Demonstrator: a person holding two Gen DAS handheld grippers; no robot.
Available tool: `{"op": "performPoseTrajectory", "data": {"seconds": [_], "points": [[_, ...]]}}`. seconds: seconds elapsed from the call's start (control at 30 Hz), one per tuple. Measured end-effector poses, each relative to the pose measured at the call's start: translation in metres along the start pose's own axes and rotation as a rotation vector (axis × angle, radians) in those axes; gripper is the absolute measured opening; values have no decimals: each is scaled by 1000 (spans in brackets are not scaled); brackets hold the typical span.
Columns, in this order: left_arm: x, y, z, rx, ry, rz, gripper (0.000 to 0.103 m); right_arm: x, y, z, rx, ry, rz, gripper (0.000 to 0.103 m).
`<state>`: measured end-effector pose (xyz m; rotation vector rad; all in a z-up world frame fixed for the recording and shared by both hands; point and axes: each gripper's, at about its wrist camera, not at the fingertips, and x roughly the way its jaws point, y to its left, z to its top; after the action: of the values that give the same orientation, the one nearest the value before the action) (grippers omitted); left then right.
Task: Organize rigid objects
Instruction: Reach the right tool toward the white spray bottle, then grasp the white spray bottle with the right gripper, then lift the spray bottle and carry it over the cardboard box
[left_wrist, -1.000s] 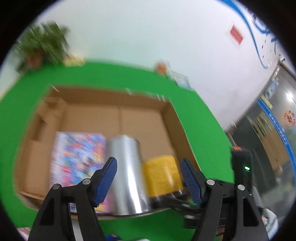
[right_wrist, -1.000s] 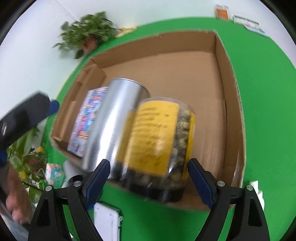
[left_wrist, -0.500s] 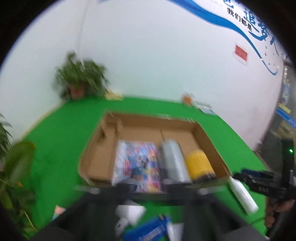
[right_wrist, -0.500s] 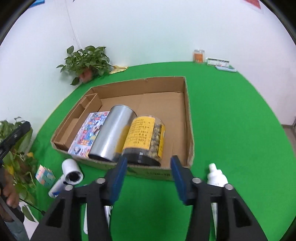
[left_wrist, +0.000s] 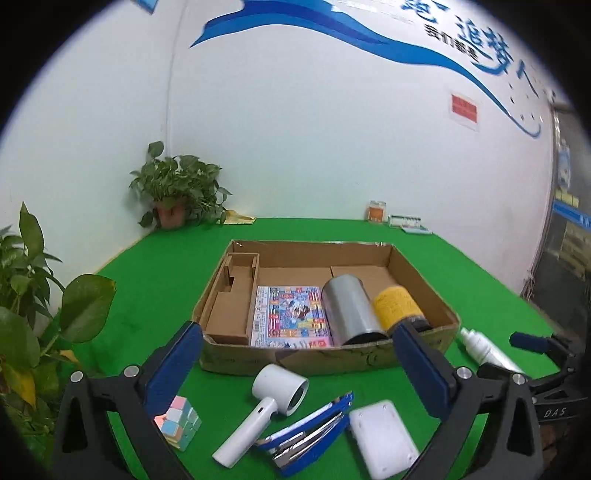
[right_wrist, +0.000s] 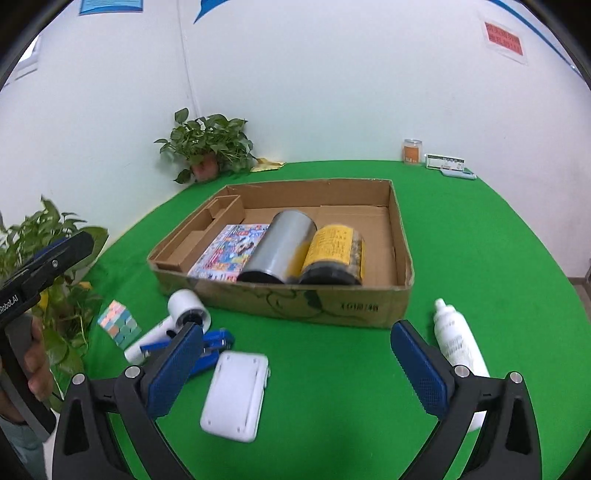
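— So, how do our two claws stand?

— We hold the left gripper (left_wrist: 297, 363) and the right gripper (right_wrist: 297, 363) both spread wide with nothing between the pads, above the green table (right_wrist: 480, 258).

— And the goods?

— We see the cardboard box (right_wrist: 314, 306) holding a colourful book (right_wrist: 231, 253), a silver can (right_wrist: 280, 247) and a yellow-label jar (right_wrist: 334, 253), side by side, lying down. In front of it lie a hair dryer (left_wrist: 264, 410), blue stapler (left_wrist: 306, 435), white pad (right_wrist: 236, 393), puzzle cube (right_wrist: 118, 323) and, rightward, a spray bottle (right_wrist: 456, 341).
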<state>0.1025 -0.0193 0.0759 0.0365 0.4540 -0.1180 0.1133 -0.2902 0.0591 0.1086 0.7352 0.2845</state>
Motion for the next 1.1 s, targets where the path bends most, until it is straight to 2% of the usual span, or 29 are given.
{"op": "performPoseTrajectory", "data": {"seconds": [0.1, 0.17, 0.33, 0.43, 0.53, 0.6, 0.67, 0.77, 0.9, 0.97, 1.1], "points": [[-2, -6, -17, 25, 25, 4, 102, -1, -12, -21, 12, 20, 4, 102], [5, -6, -25, 14, 70, -18, 102, 4, -32, -28, 53, 76, 7, 102], [19, -16, -40, 11, 150, -28, 102, 18, -100, -32, 133, 144, -134, 101], [31, -28, -46, 4, 200, -73, 102, 34, -144, -38, 166, 204, -215, 94], [42, -37, -49, -9, 236, -112, 102, 53, -176, -46, 245, 307, -197, 84], [51, -43, -51, -11, 260, -128, 102, 60, -186, -53, 258, 326, -215, 75], [59, -51, -51, -2, 279, -151, 102, 71, -190, -60, 249, 363, -226, 50], [67, -61, -51, 10, 300, -187, 102, 69, -190, -69, 231, 366, -229, 46], [77, -80, -50, 18, 353, -298, 102, 50, -184, -86, 188, 394, -252, 45], [83, -89, -50, 16, 385, -351, 102, 37, -173, -93, 121, 406, -286, 44], [93, -111, -52, 11, 441, -444, 102, 22, -138, -110, -50, 452, -281, 45]]}}
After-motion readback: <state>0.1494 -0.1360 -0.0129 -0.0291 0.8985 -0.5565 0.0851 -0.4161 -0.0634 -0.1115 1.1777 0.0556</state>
